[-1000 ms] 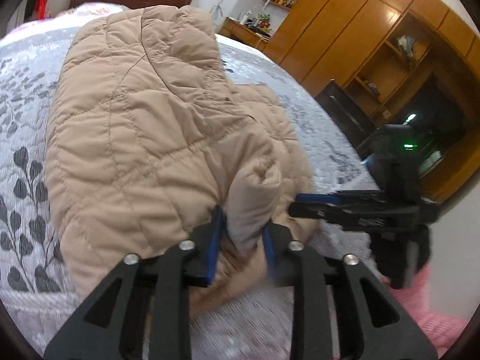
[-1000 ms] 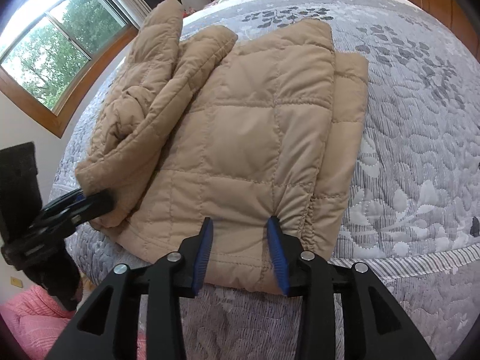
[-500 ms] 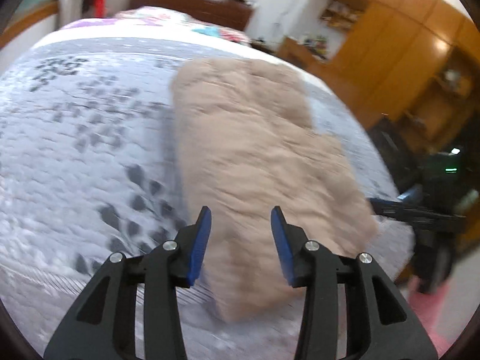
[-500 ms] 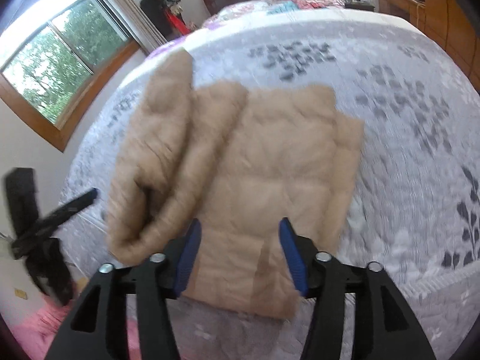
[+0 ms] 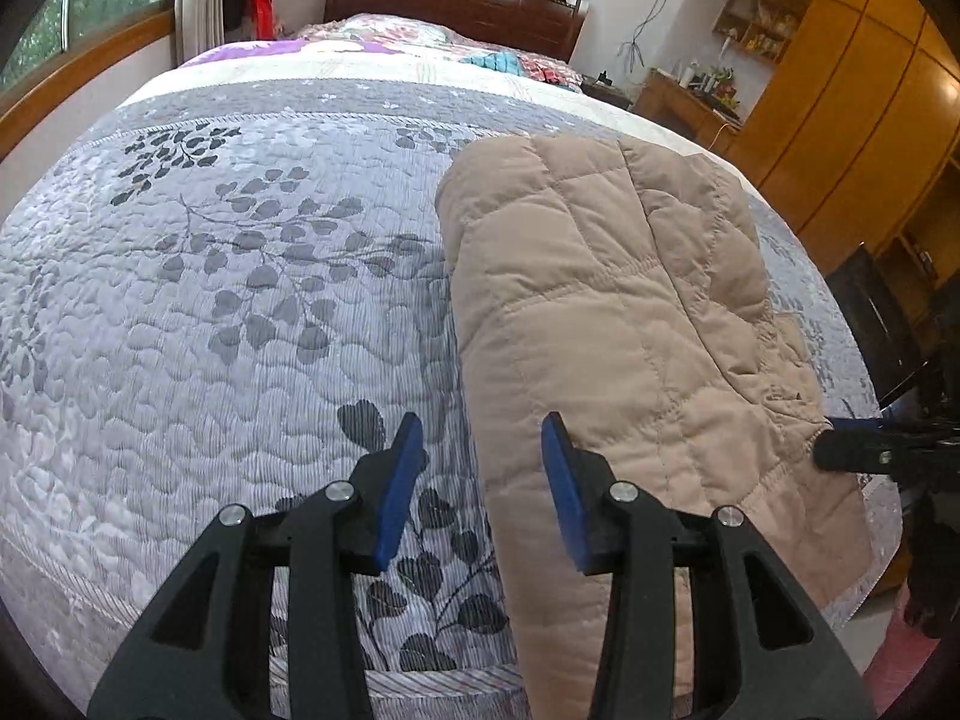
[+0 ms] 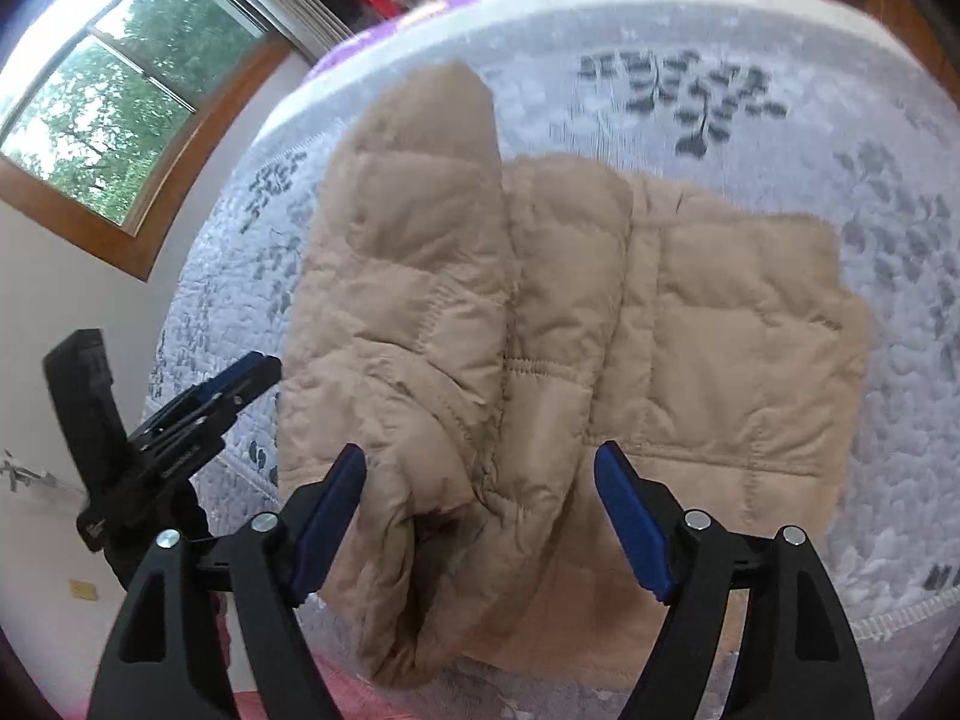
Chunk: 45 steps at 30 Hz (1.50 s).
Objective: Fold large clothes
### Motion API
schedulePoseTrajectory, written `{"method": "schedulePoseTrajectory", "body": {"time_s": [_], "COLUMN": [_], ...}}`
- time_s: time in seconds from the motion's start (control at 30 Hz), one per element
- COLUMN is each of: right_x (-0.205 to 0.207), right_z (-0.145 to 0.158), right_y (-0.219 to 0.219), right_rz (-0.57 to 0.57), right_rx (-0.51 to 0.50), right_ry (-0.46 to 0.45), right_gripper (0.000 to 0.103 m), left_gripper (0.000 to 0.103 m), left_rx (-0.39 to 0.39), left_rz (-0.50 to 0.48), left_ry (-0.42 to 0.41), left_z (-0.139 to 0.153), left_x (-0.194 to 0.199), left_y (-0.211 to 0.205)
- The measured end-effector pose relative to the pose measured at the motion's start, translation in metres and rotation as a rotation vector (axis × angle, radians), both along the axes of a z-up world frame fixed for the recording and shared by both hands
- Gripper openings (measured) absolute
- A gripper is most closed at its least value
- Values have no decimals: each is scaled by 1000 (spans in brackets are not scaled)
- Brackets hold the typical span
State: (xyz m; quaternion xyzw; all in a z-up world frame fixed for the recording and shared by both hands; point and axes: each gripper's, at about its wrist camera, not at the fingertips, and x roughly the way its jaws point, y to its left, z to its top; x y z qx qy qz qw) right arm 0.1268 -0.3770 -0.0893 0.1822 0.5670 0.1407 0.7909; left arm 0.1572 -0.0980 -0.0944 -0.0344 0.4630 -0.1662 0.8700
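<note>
A tan quilted jacket (image 5: 612, 324) lies folded on the bed, near its front edge. It also shows in the right wrist view (image 6: 540, 348), with a sleeve folded over its left part. My left gripper (image 5: 480, 480) is open and empty, hovering over the jacket's left edge and the bedspread. My right gripper (image 6: 480, 516) is open and empty, wide apart above the jacket's near hem and sleeve cuff. The right gripper also shows at the right edge of the left wrist view (image 5: 864, 450), and the left gripper shows at the left of the right wrist view (image 6: 198, 402).
The grey leaf-patterned bedspread (image 5: 210, 300) covers the bed. A dark wooden headboard (image 5: 456, 0) stands at the far end. Wooden wardrobes (image 5: 840, 90) line the right side. A window (image 6: 102, 114) is on the left wall. The bed's front edge (image 6: 888, 618) is close.
Both grippers have let go of the jacket, opened and pulled back above it. The left gripper has swung left towards the jacket's left edge. The jacket now lies flat.
</note>
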Motion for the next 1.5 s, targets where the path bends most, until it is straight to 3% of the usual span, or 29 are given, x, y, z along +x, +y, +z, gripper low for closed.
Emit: {"method": "schedulePoseTrajectory", "body": {"time_s": [0.1,0.27,0.37,0.6,0.87,1.1,1.5], "right_x": [9,19,12,-22,-57,-75,-81], "right_z": [-11,-16,-1,48,69,51,-14], "right_y": [5,16,20,17,-23,-66,-112], "right_rz": [21,59,86,121,49,-36,-112], "right_rx": [31,12,6,-60,-75,-46,35], "right_ry": [22,7,-58,-213,-278,-251,-161], "right_gripper": [75,35,25,24,24,24,25], "left_gripper": [41,41,41,41,43,43,45], "left_rx": [5,6,-2,-35,-62,-59,-12], "left_rz": [1,10,19,-14,-119,-208,-263], "left_ry": [-7,-7,-7,-41,-66,-64,-46], "left_z": [0,-2,-1,17,30,27,6], "left_x": [0,2,0,-14,-34,-49,-58], "left_y": [0,4,8,-1,-37,-76,-110]}}
